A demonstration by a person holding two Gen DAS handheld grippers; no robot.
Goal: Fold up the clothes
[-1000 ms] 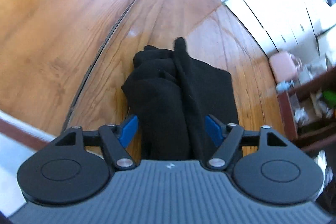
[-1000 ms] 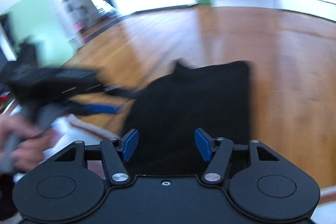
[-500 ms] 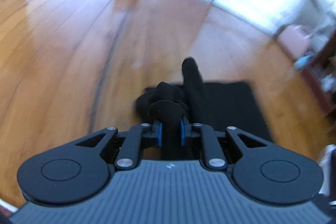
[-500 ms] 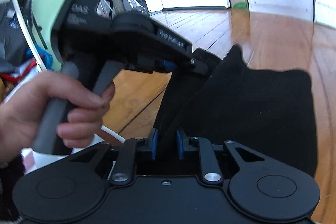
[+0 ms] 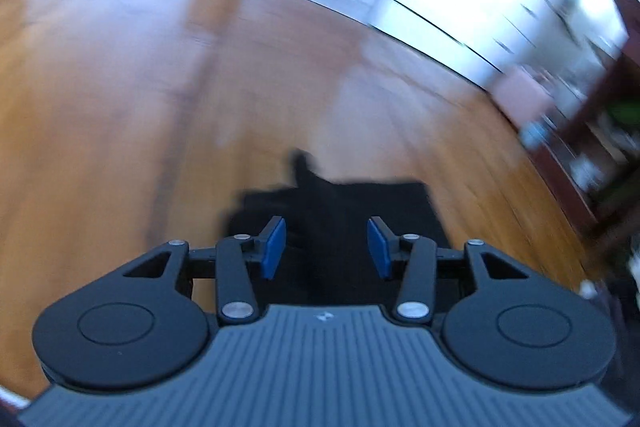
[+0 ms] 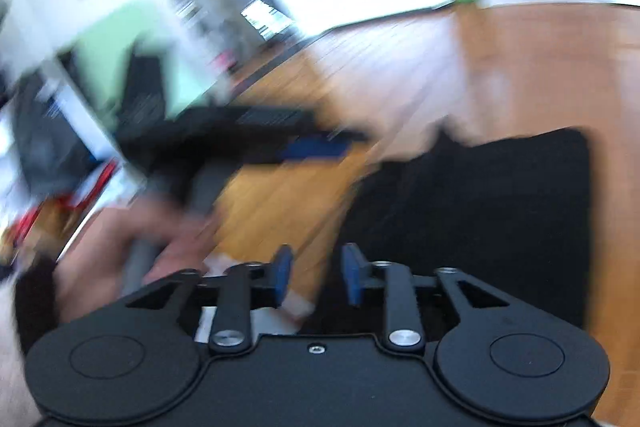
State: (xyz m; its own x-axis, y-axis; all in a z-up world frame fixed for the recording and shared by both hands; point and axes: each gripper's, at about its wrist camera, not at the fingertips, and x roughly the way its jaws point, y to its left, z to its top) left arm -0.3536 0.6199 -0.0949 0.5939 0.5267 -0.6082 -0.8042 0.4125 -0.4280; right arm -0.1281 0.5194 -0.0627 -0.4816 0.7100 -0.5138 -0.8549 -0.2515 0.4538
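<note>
Left tool (image 5: 326, 247) first: blue pads apart, jaws opening, nothing pinched. Black garment (image 5: 360, 211) lies under and beyond the fingertips on the wooden worktop (image 5: 120, 107), not pressed by either pad. Picture is motion-blurred, so cloth edges are soft. A small peak of cloth sticks up at the garment's far left edge.

Right tool (image 6: 316, 275): jaws also opening, gap narrower than the left one, empty between the pads. The garment (image 6: 480, 219) sits to the right of and ahead of the tool; the right pad hangs over its near left edge, the left pad over bare wood. A hand (image 6: 132, 251) at far left of this view grips the grey handle of the left tool (image 6: 316, 147), which is blurred and held clear of the cloth.

Step in hand, my read: release after a fold, garment looks like a flat rectangle now. To do it well: let both tools open fully before pulling back so no fabric drags; lift away rather than sliding across the cloth; check the raised peak at the far left corner, it probably needs tucking or smoothing flat before the next fold. Regrip at matching corners on one edge, keep both tools level with each other so the fold line stays straight. Risk: thin black fabric snagging on a pad and undoing the layer.

Counts: tools 2, garments 1, hands seen 1, worktops 1. Shelf clutter at the far right in the left view too blurred to count.
</note>
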